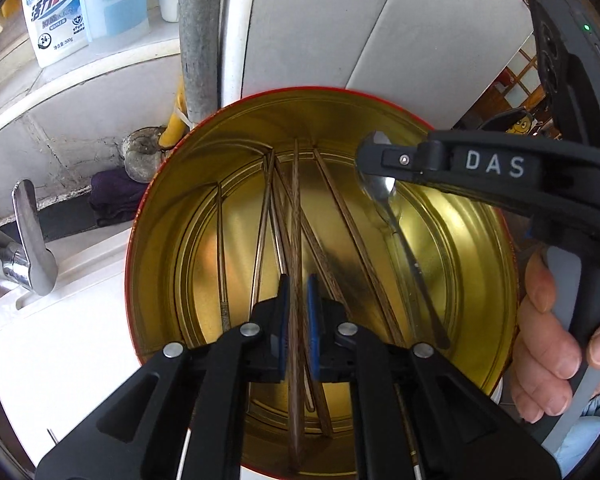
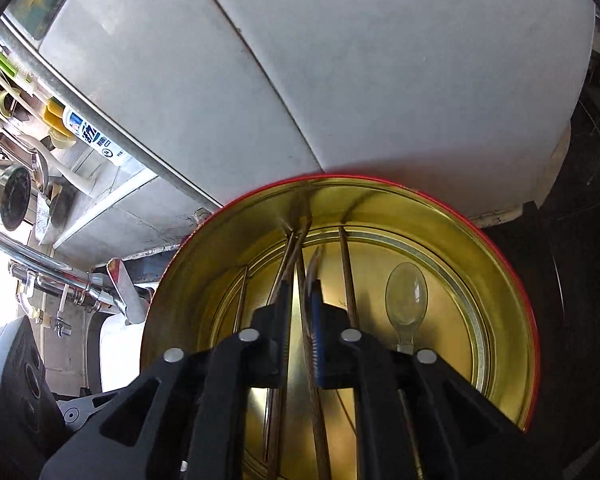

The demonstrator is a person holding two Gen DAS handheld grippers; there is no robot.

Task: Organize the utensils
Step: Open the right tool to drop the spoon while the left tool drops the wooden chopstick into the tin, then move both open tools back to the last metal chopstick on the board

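A round gold-lined tin (image 1: 172,216) with a red outer wall stands on a white surface (image 1: 60,340) beside a chrome tap (image 1: 32,240), under a tiled ledge carrying a detergent bottle (image 1: 54,12); wooden chopsticks (image 1: 296,216) and a metal spoon (image 1: 392,208) lie inside it. Both the left gripper (image 1: 298,320) and the right gripper (image 2: 302,320) hang over the tin with jaws narrowly parted, a chopstick passing between the pads unpressed. Black gripper frames hide the tin's near rim, and whether the spoon touches the right gripper is unclear.
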